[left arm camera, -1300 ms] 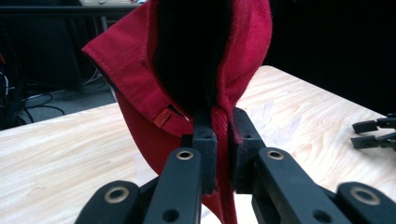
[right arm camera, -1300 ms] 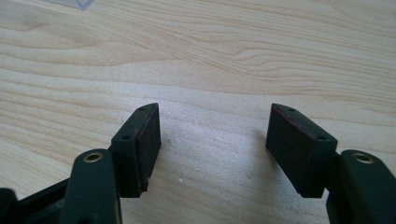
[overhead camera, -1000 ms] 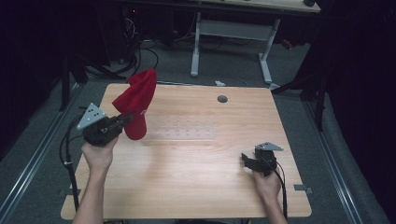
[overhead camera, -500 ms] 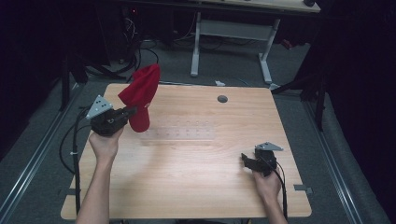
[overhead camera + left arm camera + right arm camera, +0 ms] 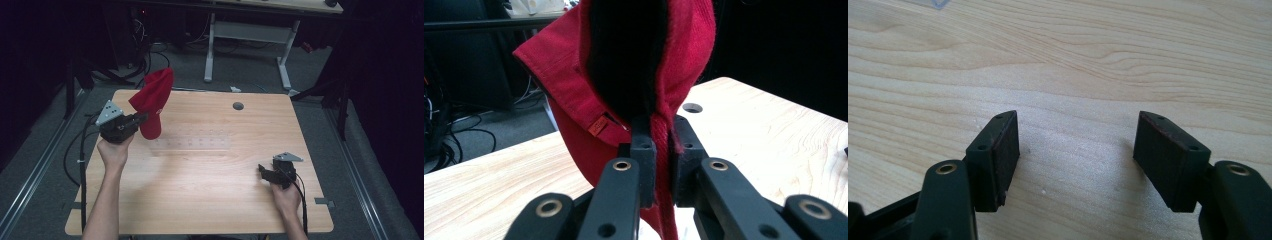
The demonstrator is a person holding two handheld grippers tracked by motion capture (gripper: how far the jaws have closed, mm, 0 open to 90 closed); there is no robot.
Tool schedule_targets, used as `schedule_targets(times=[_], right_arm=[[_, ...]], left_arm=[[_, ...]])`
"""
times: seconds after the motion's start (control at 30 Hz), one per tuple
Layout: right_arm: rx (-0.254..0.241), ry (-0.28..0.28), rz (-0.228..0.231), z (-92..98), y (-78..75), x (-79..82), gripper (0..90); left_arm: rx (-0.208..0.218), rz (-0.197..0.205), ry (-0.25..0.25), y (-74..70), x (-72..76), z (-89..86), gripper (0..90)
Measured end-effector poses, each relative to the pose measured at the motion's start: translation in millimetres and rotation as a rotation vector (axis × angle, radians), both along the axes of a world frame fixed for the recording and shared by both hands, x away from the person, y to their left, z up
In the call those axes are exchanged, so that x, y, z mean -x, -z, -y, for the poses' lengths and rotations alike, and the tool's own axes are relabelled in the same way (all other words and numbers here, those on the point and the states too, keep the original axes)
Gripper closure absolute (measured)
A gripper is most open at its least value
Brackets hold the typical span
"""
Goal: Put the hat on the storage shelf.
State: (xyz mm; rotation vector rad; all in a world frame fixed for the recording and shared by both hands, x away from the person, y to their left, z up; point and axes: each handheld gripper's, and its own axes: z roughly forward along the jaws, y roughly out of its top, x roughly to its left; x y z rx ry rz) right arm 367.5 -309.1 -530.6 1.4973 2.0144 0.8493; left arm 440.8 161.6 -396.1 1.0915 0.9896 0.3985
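pinching red cap (image 5: 574, 90), brim half-hidden

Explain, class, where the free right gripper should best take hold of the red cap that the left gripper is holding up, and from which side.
Probably the brim of the red cap. The left gripper is shut on the cap's lower edge, so the brim juts free toward the table's left. The right gripper, open over the table, should come across and clamp that flat edge with a jaw on each face.

Left gripper (image 5: 142, 119) raised at far left, fingers (image 5: 644, 155) clamped together. Right gripper (image 5: 261, 171) low at near right, fingers (image 5: 998, 150) spread apart.
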Motion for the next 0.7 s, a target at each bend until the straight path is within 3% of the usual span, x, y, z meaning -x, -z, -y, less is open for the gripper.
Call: schedule_targets(times=[0.27,0.5,0.7], right_arm=[[0.001,-0.002,0.000,-0.1,0.0,0.0,34.8],[0.001,-0.002,0.000,-0.1,0.0,0.1,34.7],[0.000,-0.003,0.000,-0.2,0.0,0.1,34.7]], left_arm=[[0.004,-0.023,-0.002,14.0,0.8,-4.7,83.4],[0.013,-0.011,-0.005,16.9,6.1,-5.8,83.2],[0.013,-0.025,-0.002,18.0,8.0,-13.2,83.1]])
